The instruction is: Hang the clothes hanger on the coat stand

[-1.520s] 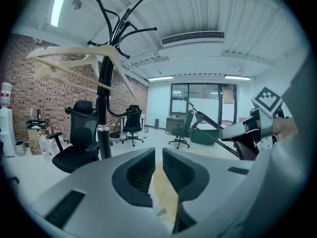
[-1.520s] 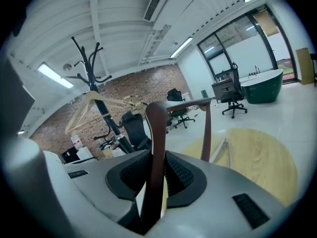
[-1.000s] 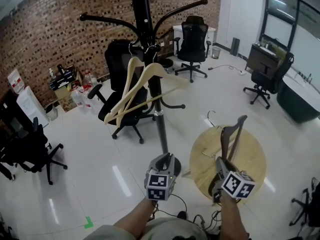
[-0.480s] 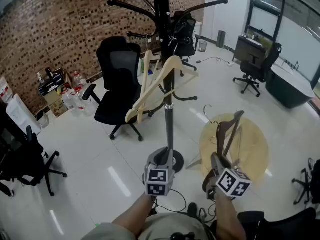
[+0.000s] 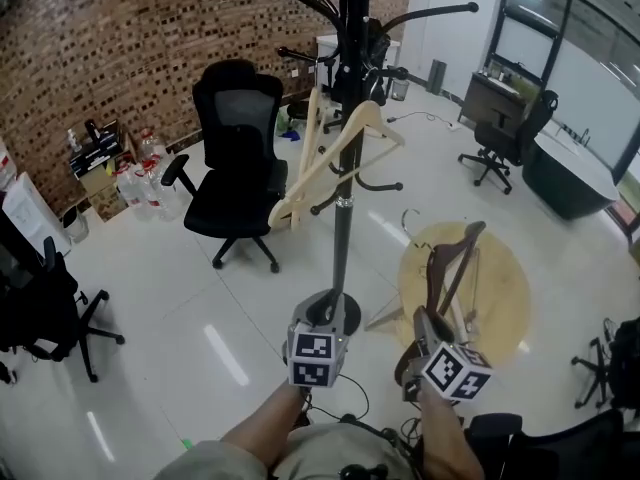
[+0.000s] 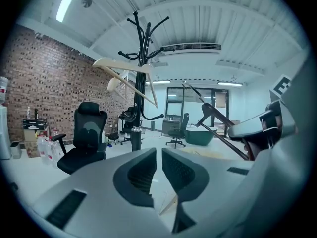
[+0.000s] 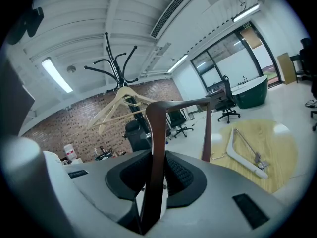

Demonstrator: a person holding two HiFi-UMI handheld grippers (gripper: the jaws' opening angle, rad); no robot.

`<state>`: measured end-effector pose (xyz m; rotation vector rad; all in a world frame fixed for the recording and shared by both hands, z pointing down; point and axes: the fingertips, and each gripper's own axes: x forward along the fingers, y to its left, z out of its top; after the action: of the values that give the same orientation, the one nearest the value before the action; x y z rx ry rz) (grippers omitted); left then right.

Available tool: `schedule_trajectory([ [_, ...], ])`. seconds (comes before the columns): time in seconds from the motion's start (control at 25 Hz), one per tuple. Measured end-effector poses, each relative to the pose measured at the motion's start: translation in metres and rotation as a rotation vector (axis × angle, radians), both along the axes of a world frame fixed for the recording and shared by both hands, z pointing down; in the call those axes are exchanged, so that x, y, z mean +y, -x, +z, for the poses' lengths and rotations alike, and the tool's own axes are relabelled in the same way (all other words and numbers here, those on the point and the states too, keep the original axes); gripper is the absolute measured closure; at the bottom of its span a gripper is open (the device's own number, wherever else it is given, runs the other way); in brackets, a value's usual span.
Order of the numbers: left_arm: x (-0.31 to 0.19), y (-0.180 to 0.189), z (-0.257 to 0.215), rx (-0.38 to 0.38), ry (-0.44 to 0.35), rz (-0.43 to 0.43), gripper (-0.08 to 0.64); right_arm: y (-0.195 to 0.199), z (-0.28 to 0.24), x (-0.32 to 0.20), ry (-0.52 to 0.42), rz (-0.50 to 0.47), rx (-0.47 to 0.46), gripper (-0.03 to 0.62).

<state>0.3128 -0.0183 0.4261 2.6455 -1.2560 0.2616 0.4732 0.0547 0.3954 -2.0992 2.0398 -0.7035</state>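
The black coat stand [image 5: 342, 218] rises just ahead of me, and two pale wooden hangers [image 5: 335, 163] hang from its arms. My right gripper [image 5: 425, 320] is shut on the lower end of a dark brown wooden hanger [image 5: 447, 263], which sticks up over the round table. In the right gripper view the brown hanger [image 7: 154, 133] stands clamped between the pads, with the stand [image 7: 116, 58] beyond it at the left. My left gripper [image 5: 325, 318] points at the stand's base. Its jaws [image 6: 159, 150] are together with nothing between them.
A round wooden table [image 5: 505, 308] sits at the right with a white hanger [image 7: 242, 157] lying on it. A black office chair [image 5: 235, 158] stands left of the stand. More chairs [image 5: 40, 298] and a dark desk [image 5: 570, 178] line the sides. Cables [image 5: 350, 408] trail near my feet.
Both grippers have moved forward towards the coat stand, the right one carrying the brown hanger. The stand and its pale hangers now sit closer and more central in the head view.
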Motion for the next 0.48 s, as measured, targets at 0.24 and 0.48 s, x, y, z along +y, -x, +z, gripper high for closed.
schedule_trajectory([
  [0.24,0.030,-0.010,0.014,-0.025,-0.019,-0.028,0.511,-0.005,0.028,0.025,-0.010,-0.038,-0.033,0.509],
  [0.48,0.021,0.006,0.006,-0.017,-0.037,-0.082,0.511,0.008,0.027,0.013,-0.043,-0.073,-0.040,0.509],
])
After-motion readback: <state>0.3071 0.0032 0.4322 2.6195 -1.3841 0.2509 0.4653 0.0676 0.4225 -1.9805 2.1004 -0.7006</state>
